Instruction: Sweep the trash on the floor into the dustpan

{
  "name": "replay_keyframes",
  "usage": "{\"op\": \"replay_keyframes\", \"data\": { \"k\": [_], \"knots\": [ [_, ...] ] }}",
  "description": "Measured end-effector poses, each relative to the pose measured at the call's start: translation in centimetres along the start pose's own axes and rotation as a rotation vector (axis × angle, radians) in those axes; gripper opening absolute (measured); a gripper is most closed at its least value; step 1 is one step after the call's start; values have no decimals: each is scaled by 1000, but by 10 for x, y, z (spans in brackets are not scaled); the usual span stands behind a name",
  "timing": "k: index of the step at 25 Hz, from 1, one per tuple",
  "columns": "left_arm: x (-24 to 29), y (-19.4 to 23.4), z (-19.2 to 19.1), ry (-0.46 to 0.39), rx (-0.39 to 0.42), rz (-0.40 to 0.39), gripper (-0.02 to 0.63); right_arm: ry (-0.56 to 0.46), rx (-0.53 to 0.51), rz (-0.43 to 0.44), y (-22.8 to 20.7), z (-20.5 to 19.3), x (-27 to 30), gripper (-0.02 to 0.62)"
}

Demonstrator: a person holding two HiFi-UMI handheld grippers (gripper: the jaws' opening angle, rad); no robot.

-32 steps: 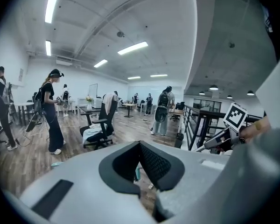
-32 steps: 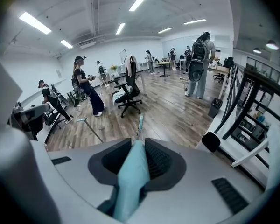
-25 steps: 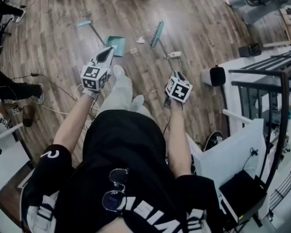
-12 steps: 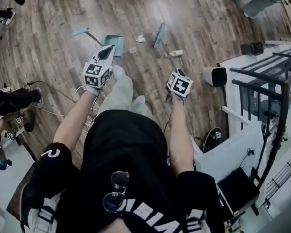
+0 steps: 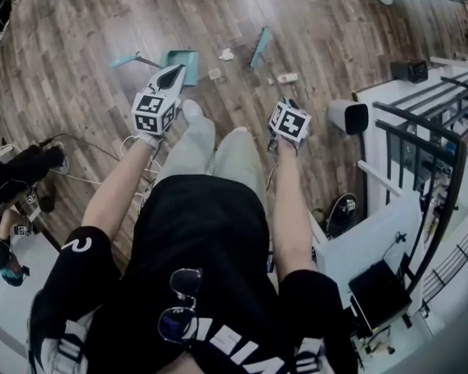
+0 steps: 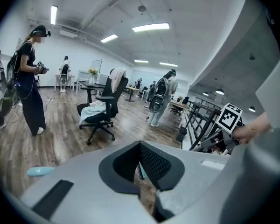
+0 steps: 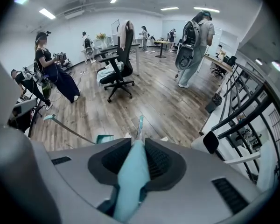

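Note:
A teal dustpan (image 5: 182, 61) rests on the wood floor, its long handle (image 5: 129, 59) pointing left. My left gripper (image 5: 172, 75) hovers just on my side of the pan with its jaws shut and nothing gripped; in its own view (image 6: 140, 168) only a thin slit shows floor. A teal broom (image 5: 259, 47) stands to the right of the pan, and its handle (image 7: 130, 181) runs back into my right gripper (image 5: 287, 104), which is shut on it. Crumpled white paper (image 5: 227, 54), a small scrap (image 5: 214, 73) and a pale piece (image 5: 287, 77) lie between pan and broom.
A white cylinder with a black face (image 5: 347, 117) stands at the right beside a black railing (image 5: 429, 131). Cables (image 5: 86, 179) trail on the floor at left. My own legs (image 5: 210, 150) are below the grippers. An office chair (image 7: 116, 73) and standing people are farther off.
I have stepped forward: my right leg has come up beside the left. Both grippers now sit closer to the dustpan and trash. The right gripper still holds the broom.

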State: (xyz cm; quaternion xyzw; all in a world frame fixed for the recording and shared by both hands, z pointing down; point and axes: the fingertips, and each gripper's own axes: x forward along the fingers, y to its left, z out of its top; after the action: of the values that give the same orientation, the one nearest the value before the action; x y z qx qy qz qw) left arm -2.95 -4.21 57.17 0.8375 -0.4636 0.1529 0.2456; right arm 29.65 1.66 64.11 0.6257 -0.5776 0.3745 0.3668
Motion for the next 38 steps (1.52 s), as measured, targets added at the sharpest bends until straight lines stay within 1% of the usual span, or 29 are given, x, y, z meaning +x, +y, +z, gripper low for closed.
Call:
{"op": "replay_keyframes", "data": {
  "k": [2,5,8,12,16,18,21,22,24,25,27,28,34,38],
  "knots": [
    [8,6,-4,16,-11,7,-2,28,2,20,5,3,12,84],
    [20,17,-9,32,-50,34,-2,83,18,61,15,4,33,84],
    [32,23,-11,41,-65,66,-2,96,-5,73,15,13,55,84],
    [44,23,-14,46,-85,95,-2,142,-28,89,17,11,78,84],
    [56,26,-17,48,-100,133,-3,145,-55,125,24,19,99,84],
    [59,30,-19,44,-115,160,-2,179,-80,106,21,16,107,84],
    [61,37,-24,42,-132,190,-2,222,-161,-12,-1,12,115,84],
    [61,39,-27,43,-135,197,-2,228,-161,-6,2,9,119,84],
    [61,46,-33,45,-141,209,-2,228,-121,103,32,3,130,84],
    [60,50,-36,45,-144,216,-2,232,-132,109,38,1,133,84],
    [55,57,-40,45,-151,231,-2,250,-212,14,26,-2,133,84],
    [53,60,-42,45,-155,238,-3,257,-233,-4,26,-5,133,84],
    [33,71,-56,42,-184,259,-2,233,-273,31,53,-16,140,84],
    [18,83,-68,42,-212,267,-2,231,-316,64,82,-19,140,84]
  ]
}}
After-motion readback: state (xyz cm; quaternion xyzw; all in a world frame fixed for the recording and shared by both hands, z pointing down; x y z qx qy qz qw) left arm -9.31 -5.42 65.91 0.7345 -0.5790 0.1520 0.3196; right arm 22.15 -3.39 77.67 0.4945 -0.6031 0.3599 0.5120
